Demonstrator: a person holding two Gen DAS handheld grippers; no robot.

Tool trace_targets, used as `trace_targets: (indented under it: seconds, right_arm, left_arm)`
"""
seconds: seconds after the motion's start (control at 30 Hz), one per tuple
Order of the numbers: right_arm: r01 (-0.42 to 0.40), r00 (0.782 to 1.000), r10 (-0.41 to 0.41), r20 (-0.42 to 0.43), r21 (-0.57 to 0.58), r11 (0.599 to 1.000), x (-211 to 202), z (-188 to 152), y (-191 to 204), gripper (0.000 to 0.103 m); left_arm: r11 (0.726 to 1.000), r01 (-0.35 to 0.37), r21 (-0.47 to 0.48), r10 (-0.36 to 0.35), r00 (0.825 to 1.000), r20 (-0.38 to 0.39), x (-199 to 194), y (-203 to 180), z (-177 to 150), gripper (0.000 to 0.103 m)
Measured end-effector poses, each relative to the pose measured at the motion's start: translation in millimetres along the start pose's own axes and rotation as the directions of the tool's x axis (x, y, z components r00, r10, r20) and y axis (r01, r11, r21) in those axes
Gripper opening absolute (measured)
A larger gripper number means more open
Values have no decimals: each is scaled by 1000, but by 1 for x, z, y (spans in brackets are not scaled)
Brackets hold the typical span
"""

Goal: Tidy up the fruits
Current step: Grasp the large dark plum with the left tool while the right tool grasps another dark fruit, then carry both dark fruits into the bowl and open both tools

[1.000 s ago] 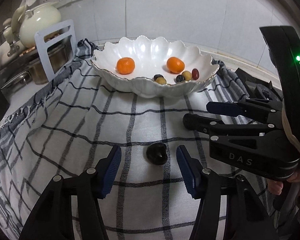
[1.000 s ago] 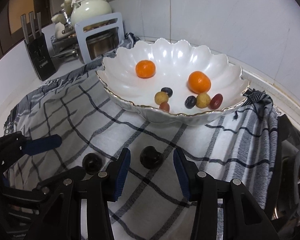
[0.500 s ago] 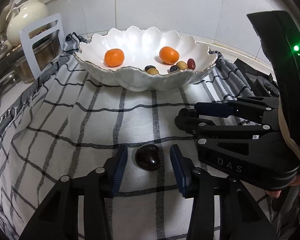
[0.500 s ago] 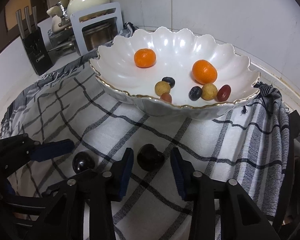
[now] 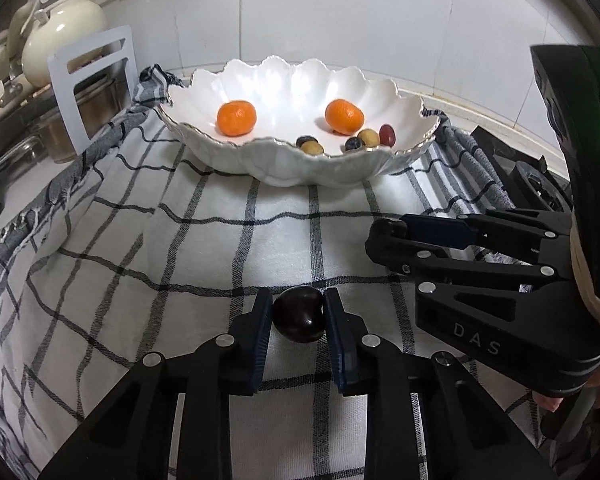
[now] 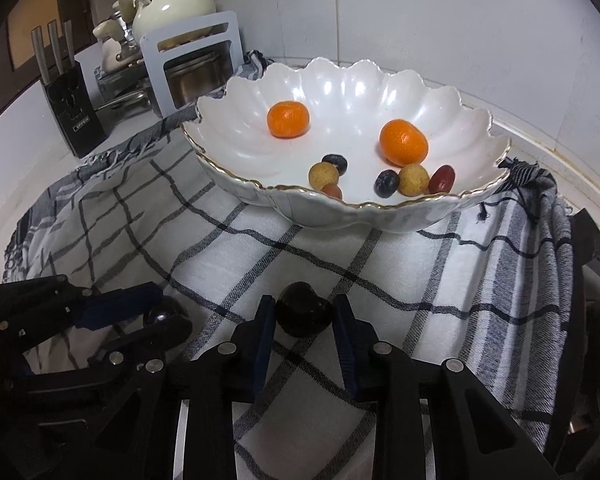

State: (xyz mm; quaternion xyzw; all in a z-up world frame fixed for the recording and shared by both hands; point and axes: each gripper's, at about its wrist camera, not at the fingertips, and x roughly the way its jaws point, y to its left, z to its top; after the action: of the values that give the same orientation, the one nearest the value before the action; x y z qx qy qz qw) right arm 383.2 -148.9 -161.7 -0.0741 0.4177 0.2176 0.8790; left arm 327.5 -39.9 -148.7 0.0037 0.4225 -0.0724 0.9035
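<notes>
In the left wrist view, the left gripper (image 5: 298, 316) is seen with its jaws drawn in against a dark plum (image 5: 299, 314), both blue pads touching the fruit's sides; the plum rests on the checked cloth (image 5: 204, 248). The right gripper (image 5: 384, 236) is seen from the side at the right edge, low over the cloth; what lies between its jaws is hidden in this view. Behind, a scalloped white bowl (image 5: 300, 168) stands on the cloth, and two mandarins (image 5: 236, 117) and several small fruits (image 5: 368, 137) are held in it.

In the right wrist view, the right gripper (image 6: 303, 316) is seen clamped on a second dark plum (image 6: 303, 310), the pads pressed to either side of it, the fruit low on the cloth (image 6: 340, 264). The left gripper (image 6: 156, 320) is seen at the lower left with its plum (image 6: 162, 316) caught between its fingers. The bowl (image 6: 380, 216) stands beyond, with a knife block (image 6: 74, 114) and a teapot (image 6: 172, 8) at the far left.
</notes>
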Motion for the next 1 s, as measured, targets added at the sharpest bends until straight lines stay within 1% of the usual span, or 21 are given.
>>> trace_targets:
  seconds: [0.3,0.53,0.87,1.0]
  right_arm:
    - [25,998,-25,50,-1,1000,-24,0,5,30]
    - [63,993,-63,101,-2,998,-48,1,11,30]
    - [94,982,-100,161,44,995,-78,7,14,30]
    - [117,973,-127,194,64,991,-91,10,15,30]
  left_arm:
    - [1000,-9,0,9,998,64,-24,1,6,26]
    - [1000,1,7,-2,993,118,-45,1,12,26]
    - [1000,12,16,-15,978,207,-77,6,27,26]
    - [999,22,25,-27,971,237,-86,7,35,26]
